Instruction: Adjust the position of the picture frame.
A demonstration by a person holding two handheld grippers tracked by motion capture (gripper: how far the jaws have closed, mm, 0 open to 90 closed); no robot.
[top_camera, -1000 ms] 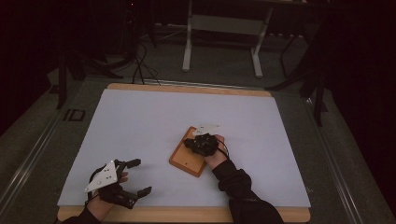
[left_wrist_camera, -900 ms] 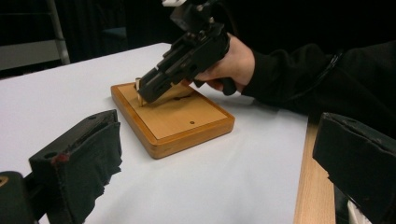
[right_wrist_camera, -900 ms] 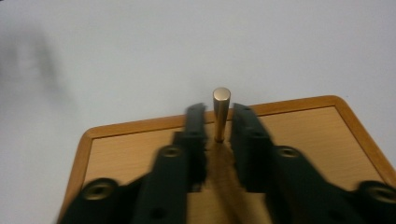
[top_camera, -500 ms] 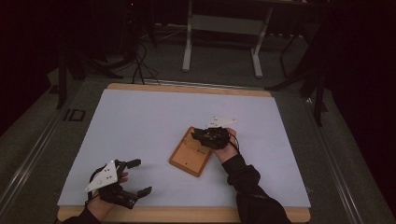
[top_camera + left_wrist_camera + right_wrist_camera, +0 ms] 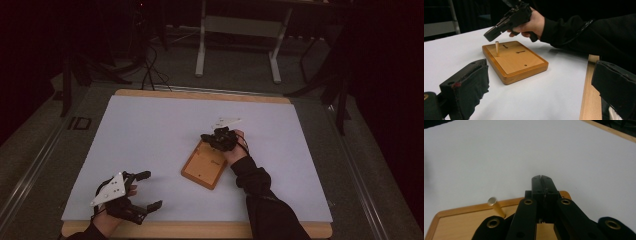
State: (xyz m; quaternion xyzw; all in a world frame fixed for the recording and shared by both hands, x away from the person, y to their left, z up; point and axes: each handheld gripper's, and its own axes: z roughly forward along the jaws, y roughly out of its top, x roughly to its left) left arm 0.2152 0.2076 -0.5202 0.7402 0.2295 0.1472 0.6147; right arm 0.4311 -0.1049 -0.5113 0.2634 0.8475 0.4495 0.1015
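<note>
A flat wooden board [image 5: 202, 169] lies on the white table top, right of centre. One thin wooden peg [image 5: 497, 48] stands upright in it near its far end, and it rises at the left of the right gripper view as peg [image 5: 495, 208]. My right gripper [image 5: 206, 138] hovers over that far end, a little above and beside the peg without touching it. Its jaws have just been closing and now meet, shut, with nothing between them [image 5: 542, 179]. My left gripper [image 5: 151, 190] rests near the table's front left corner, open and empty, and points toward the board [image 5: 516, 60].
The board's top [image 5: 520, 52] also carries two short dark slots and a small hole. The white sheet [image 5: 150, 130] ends at a wooden table edge [image 5: 200, 229] in front. A metal stand [image 5: 237, 30] and floor cables [image 5: 150, 70] lie beyond the far side.
My right hand has moved away from me and a little to the right and upward, from over the board's middle to its far end. The left hand has stayed put.
</note>
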